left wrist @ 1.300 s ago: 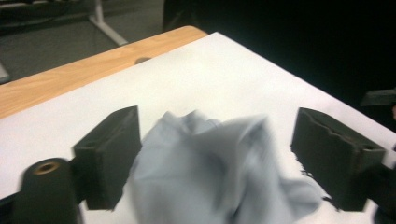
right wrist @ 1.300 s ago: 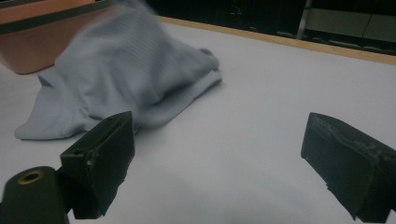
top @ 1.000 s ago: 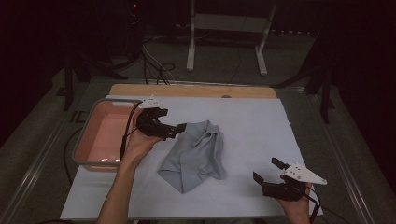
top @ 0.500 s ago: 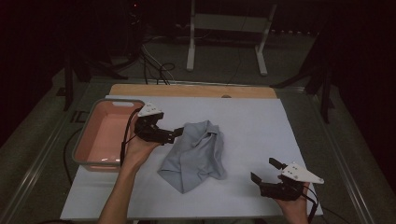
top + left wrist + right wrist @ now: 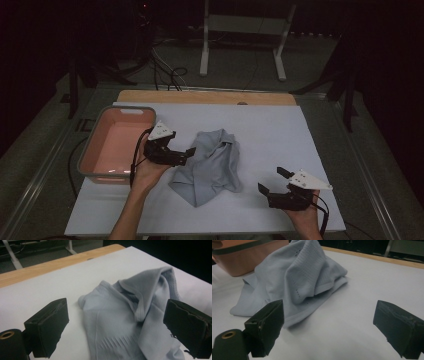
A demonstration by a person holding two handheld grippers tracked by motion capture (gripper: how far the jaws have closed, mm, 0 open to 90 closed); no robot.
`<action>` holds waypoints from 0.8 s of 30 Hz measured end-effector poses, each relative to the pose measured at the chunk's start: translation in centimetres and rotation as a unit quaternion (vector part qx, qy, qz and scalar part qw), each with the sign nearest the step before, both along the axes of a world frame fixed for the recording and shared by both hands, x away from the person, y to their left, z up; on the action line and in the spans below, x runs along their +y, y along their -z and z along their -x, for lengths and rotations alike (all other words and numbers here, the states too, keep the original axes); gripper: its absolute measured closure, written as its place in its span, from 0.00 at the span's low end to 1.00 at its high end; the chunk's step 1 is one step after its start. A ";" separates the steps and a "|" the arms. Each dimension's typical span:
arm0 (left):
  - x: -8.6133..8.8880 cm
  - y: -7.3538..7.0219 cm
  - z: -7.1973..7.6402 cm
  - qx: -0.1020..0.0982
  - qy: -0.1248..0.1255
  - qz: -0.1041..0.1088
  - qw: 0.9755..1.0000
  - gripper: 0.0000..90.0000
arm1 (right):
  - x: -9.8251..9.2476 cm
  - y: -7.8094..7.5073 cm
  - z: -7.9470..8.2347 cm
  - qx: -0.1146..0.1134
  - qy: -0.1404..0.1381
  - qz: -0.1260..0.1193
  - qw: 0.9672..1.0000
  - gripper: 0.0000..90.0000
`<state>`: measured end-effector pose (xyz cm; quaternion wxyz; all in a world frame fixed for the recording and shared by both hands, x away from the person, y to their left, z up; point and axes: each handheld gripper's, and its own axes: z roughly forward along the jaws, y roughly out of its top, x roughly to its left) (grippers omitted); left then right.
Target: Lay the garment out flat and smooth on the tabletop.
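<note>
crumpled pale blue shirt (image 5: 209,165) is lying mid-table on the white sheet (image 5: 280,135), right of the pink tub (image 5: 116,142). i am holding my left gripper (image 5: 186,154) at its edge, jaws wide but just closing, nothing gripped yet. my right gripper (image 5: 272,181) is waiting wide nearby.

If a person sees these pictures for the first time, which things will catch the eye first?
First, the crumpled pale blue garment in the middle of the white table. Next, the pink tub at the table's left edge. Then the left gripper, open, at the garment's left edge, and the right gripper, open, near the front right.
</note>
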<state>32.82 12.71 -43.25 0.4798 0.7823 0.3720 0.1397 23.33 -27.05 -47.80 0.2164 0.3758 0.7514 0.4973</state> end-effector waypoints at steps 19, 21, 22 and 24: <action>0.0 1.8 1.6 0.016 0.010 0.017 1.000 0.16 | 5.1 -0.1 -2.6 0.013 -0.043 0.001 0.999 0.15; 0.1 1.7 1.7 0.015 0.011 0.019 1.000 0.18 | 5.9 0.0 -2.9 0.014 -0.052 0.003 0.999 0.16; 0.1 1.7 1.9 0.015 0.010 0.020 1.000 0.18 | 6.2 0.0 -3.0 0.015 -0.052 0.004 0.999 0.16; 0.2 1.7 1.9 0.014 0.007 0.017 1.000 0.19 | 6.8 0.3 -3.4 0.017 -0.060 0.007 0.998 0.16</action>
